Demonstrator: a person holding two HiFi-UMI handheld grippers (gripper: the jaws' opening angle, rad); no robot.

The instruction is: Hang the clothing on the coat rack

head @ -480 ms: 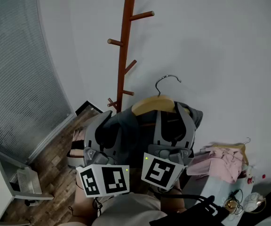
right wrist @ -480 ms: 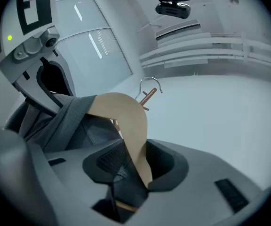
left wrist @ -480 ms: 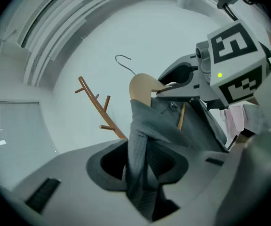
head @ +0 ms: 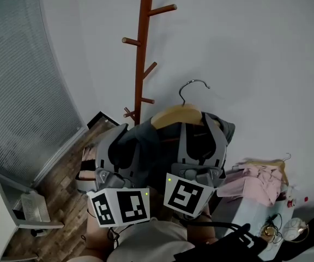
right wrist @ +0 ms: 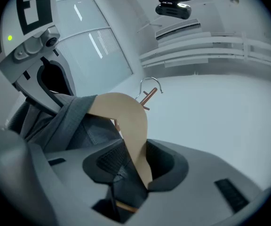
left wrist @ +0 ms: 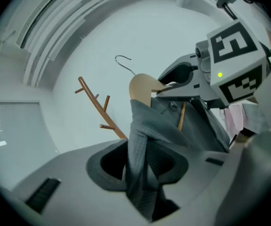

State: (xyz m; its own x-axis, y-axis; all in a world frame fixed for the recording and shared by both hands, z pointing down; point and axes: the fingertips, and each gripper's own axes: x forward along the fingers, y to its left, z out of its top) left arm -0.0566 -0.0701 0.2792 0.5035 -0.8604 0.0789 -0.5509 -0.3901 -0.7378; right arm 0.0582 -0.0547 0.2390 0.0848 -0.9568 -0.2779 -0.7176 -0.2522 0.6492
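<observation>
Near coat rack (head: 142,53): left claw (left wrist: 142,173) pinching grey garment (left wrist: 149,126), right claw (right wrist: 135,171) clamped on wooden hanger (right wrist: 123,114).

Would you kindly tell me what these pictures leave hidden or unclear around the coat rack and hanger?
Coat rack: top cut off by the head view's upper edge; foot hidden behind the grey garment.
Hanger: one arm covered by the garment in every view.
Small items at the head view's lower right: too small to name.

Pink clothes (head: 258,180) on table (head: 243,216), window blinds (head: 15,91), wooden floor (head: 64,187)
</observation>
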